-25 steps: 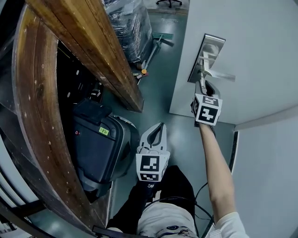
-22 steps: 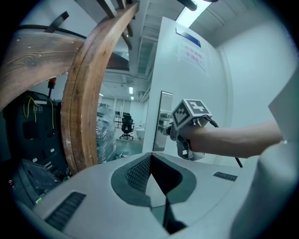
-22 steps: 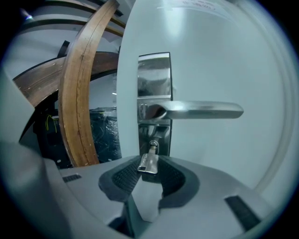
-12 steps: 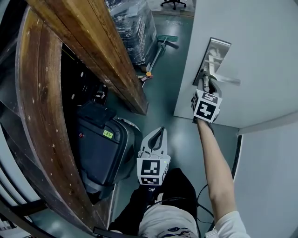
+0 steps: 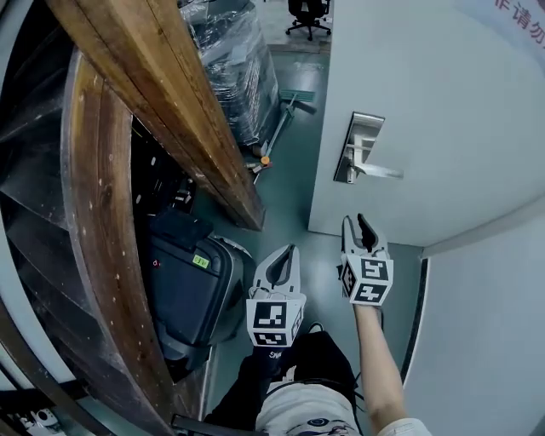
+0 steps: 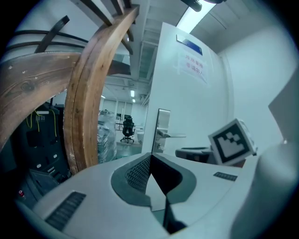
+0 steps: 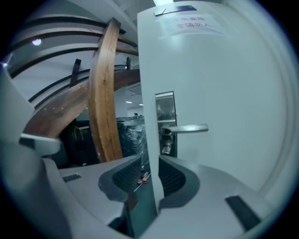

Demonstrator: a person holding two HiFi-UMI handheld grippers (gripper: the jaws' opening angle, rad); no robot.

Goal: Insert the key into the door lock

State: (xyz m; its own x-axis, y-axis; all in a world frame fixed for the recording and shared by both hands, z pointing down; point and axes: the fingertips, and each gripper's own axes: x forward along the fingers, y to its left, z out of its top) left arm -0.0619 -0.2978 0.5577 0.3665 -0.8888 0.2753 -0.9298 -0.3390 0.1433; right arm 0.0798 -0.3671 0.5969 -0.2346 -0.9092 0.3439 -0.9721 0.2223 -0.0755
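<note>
The white door (image 5: pixel 443 94) carries a metal lock plate (image 5: pixel 358 145) with a lever handle (image 5: pixel 379 170). In the right gripper view a small metal key (image 7: pixel 166 148) sticks out of the plate (image 7: pixel 164 109) just under the lever (image 7: pixel 187 129). My right gripper (image 5: pixel 358 226) hangs below the lock, well apart from it, open with nothing between its pads; its jaws (image 7: pixel 149 161) frame the door's edge. My left gripper (image 5: pixel 288 254) is lower and to the left, over the floor, tips shut together on nothing (image 6: pixel 150 156).
A big curved wooden frame (image 5: pixel 102 213) fills the left side. A black suitcase (image 5: pixel 183 281) stands beside it on the grey floor. Farther off are a wrapped pallet (image 5: pixel 226 60), a broom (image 5: pixel 285 102) and an office chair (image 5: pixel 306 13). A white wall (image 5: pixel 485 341) is at right.
My right gripper has drawn back from the lock plate toward the person and now stands open, with the key left in the lock. The left gripper has barely moved.
</note>
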